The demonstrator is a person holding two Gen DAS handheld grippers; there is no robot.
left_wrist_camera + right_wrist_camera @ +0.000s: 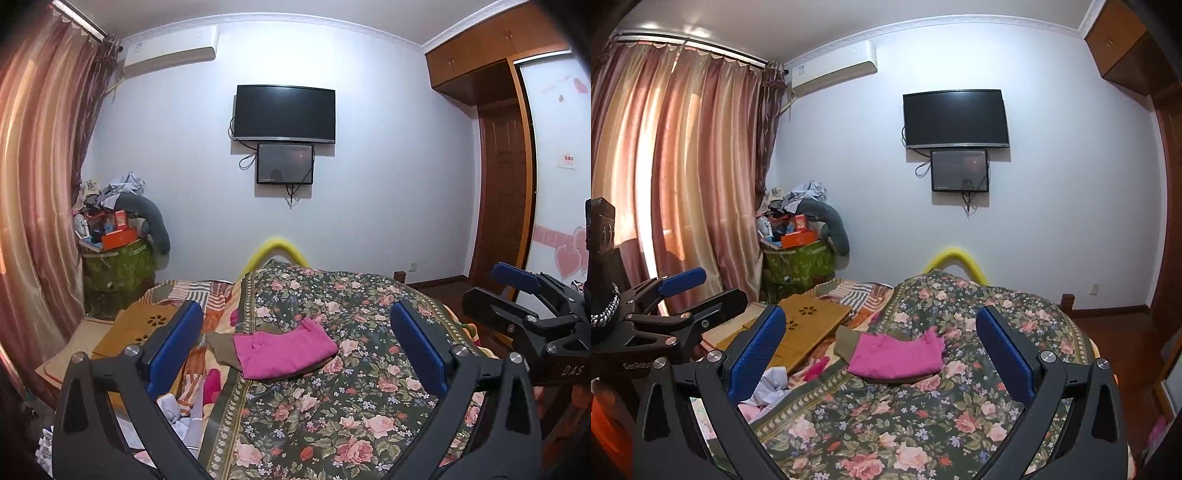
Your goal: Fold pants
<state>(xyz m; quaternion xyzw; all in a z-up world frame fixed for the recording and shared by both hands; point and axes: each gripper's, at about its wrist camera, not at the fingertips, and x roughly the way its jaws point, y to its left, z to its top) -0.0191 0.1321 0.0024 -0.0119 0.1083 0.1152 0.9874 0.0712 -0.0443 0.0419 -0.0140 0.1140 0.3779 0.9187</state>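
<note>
Floral bedspread (332, 406) carries folded pink pants (284, 354); both grippers' jaws apart, empty. Square your edges before pressing.

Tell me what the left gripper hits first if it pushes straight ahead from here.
Probably the folded magenta pants on the floral quilt; the open left gripper frames them, though depth is unclear.
</note>
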